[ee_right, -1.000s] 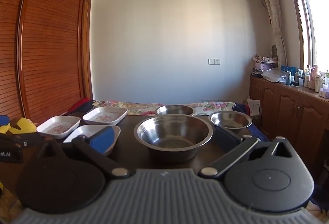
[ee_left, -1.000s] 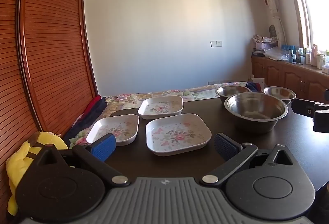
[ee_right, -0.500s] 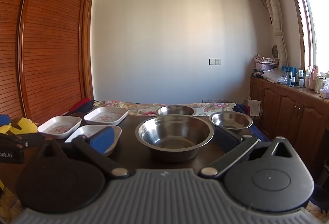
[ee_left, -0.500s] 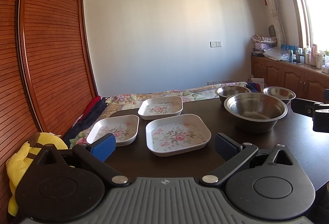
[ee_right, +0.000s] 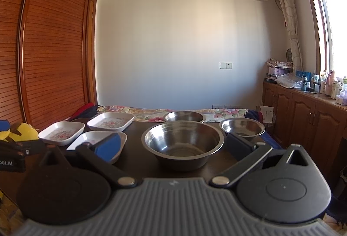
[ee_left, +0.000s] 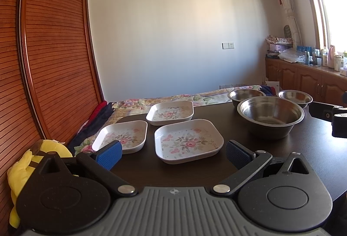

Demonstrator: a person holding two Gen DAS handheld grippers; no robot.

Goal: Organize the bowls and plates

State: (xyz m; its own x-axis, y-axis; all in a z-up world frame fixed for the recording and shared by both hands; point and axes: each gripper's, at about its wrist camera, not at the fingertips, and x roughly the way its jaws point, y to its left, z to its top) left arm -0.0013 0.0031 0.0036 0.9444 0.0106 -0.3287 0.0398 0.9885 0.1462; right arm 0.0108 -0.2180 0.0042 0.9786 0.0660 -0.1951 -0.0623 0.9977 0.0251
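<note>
Three white square floral plates lie on the dark table: a near one, a left one and a far one. Three steel bowls stand to the right: a large one and two smaller ones behind it. My left gripper is open and empty, just in front of the near plate. My right gripper is open and empty, in front of the large bowl. The plates also show in the right wrist view.
A wooden slatted wardrobe stands at the left. A yellow plush toy sits by the table's left edge. A floral bedspread lies behind the table. Wooden cabinets with bottles line the right wall.
Both views have shifted very slightly. The plates and bowls have not moved, and both grippers stay open.
</note>
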